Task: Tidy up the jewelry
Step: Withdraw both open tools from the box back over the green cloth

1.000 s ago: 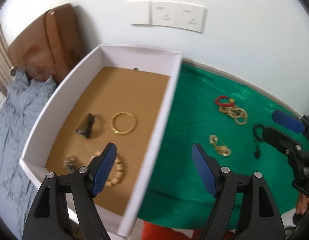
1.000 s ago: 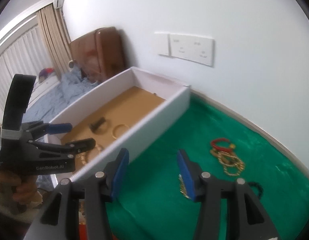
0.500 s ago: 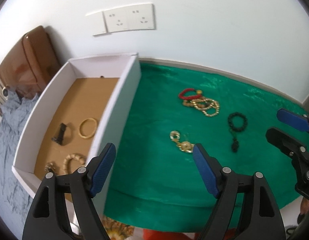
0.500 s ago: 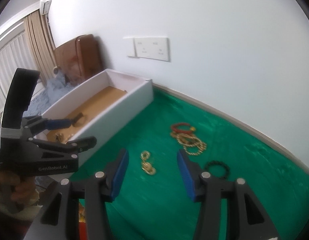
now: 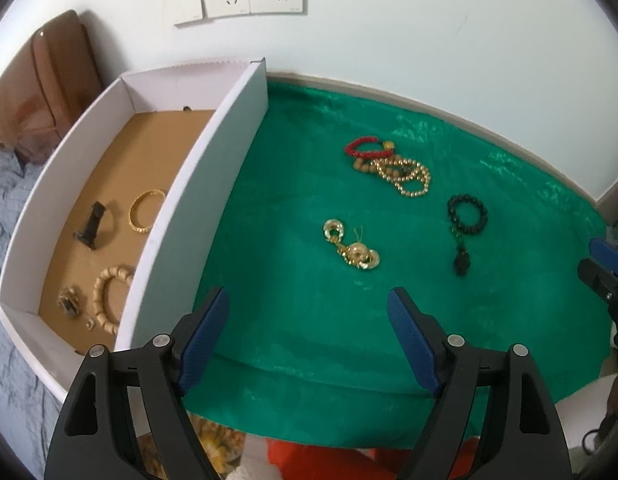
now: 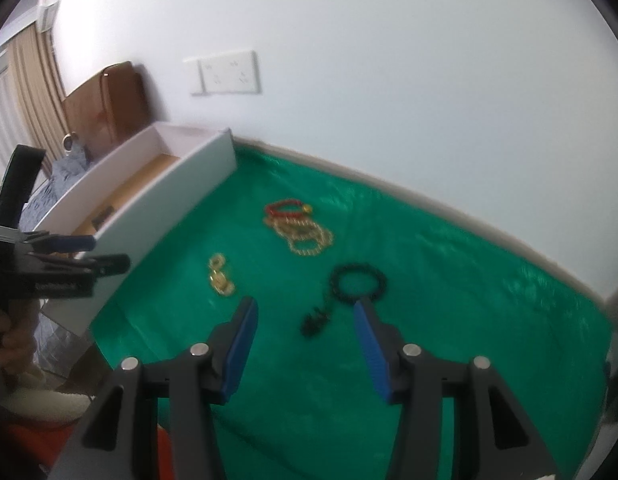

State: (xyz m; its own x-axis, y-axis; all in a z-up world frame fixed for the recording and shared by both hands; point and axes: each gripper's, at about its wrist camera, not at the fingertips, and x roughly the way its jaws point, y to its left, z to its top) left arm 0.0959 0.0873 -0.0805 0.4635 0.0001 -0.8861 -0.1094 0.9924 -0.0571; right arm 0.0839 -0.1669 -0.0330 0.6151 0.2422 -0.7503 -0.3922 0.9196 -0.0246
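The right gripper [image 6: 305,332] was held spread with nothing between its pads, and the left gripper [image 5: 309,332] was spread wide and empty too. Just past the right one, at twelve o'clock, the black bead bracelet [image 6: 357,282] was laid on the green cloth [image 6: 469,320]. It was judged light, floppy and a bit slippery, best pinched across the bead ring. Farther off, at ten o'clock, the white box [image 6: 181,192] was seen.
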